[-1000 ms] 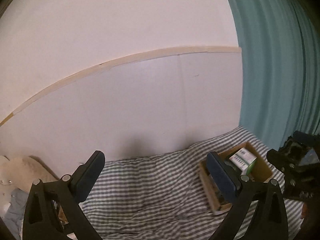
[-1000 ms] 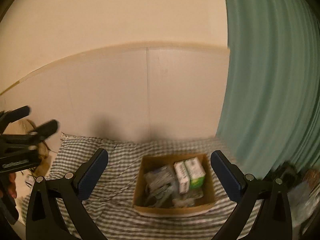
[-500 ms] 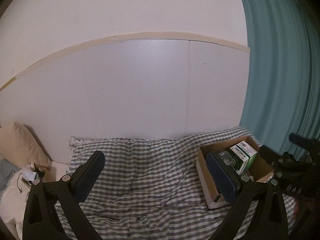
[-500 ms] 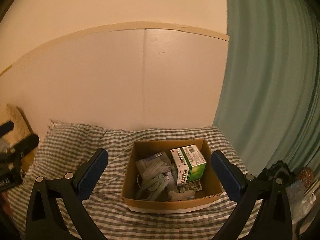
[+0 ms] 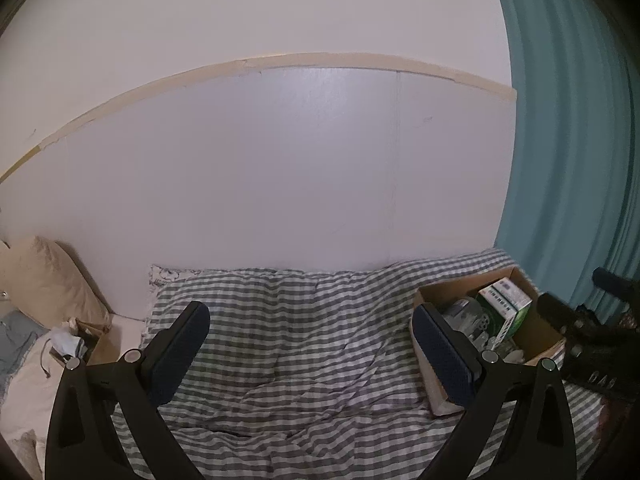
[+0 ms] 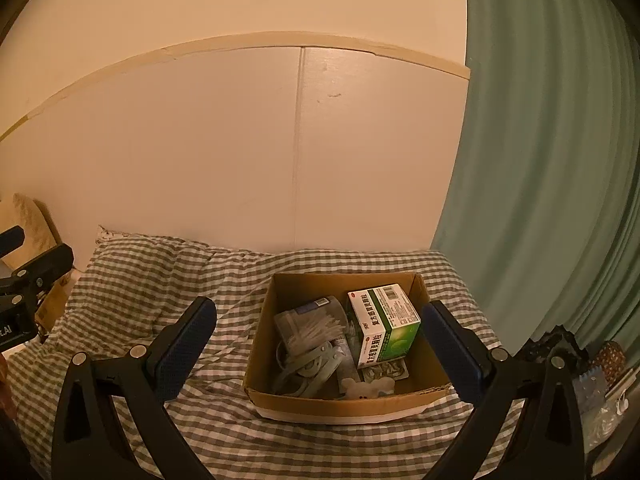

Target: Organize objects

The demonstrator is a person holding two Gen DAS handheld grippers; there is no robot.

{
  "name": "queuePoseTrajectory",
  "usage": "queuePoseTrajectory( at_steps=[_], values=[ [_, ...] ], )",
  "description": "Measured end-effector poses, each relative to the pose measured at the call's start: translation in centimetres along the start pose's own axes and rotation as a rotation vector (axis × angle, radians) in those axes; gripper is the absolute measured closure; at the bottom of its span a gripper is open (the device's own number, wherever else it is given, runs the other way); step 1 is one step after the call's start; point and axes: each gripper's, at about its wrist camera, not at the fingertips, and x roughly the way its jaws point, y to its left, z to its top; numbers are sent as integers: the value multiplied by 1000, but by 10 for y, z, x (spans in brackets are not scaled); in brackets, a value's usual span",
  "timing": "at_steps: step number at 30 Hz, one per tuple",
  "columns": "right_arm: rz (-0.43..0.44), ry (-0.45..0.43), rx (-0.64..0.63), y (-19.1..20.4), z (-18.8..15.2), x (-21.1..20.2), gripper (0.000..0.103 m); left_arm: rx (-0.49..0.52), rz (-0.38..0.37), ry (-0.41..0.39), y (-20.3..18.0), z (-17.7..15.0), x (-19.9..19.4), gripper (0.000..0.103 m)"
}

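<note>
Left claw (image 5: 310, 354): I see it wide, empty, left of the cardboard box (image 5: 542, 344).
Right claw (image 6: 320, 344): wide, empty, over that cardboard box (image 6: 340, 402).

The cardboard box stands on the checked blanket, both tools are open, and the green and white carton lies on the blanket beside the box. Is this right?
One detail is wrong. The green and white carton lies inside the cardboard box, not beside it; the right wrist view shows this. The box stands on the checked blanket, and both tools are open.
</note>
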Motion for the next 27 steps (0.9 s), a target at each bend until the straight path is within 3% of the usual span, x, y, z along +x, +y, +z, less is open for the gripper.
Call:
queuePoseTrajectory(
  at_steps=[27],
  values=[
    [8, 8, 31, -2, 2, 1, 0, -19, 35, 31, 8, -6, 10, 0]
  ],
)
